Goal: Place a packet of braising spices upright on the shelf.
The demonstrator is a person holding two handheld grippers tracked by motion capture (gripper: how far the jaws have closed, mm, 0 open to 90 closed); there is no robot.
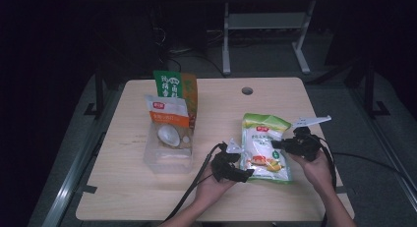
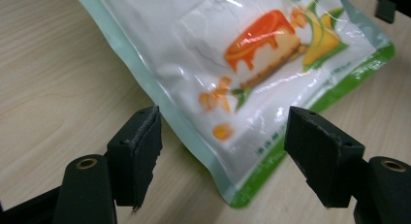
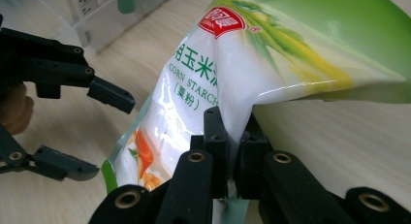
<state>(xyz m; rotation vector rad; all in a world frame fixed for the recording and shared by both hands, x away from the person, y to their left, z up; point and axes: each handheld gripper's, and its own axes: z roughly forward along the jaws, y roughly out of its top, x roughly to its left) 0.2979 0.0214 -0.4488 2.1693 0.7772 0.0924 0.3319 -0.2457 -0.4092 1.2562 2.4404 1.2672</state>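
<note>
Corn starch bag [image 1: 264, 147] lies right of centre on the tabletop [image 1: 275, 97], nearer the front edge, its right side lifted off the wood. Going left to right: clear plastic bin [image 1: 167, 151] near the left edge holds two upright pouches, likely the destination. Our left gripper [image 2: 223, 136] stands wide, jaws straddling the bag's lower corner without pressing, so it carries nothing. Our right gripper [image 3: 232, 146] is pinched tight on the bag's side edge; we judge that single grip is what tilts it up.
</note>
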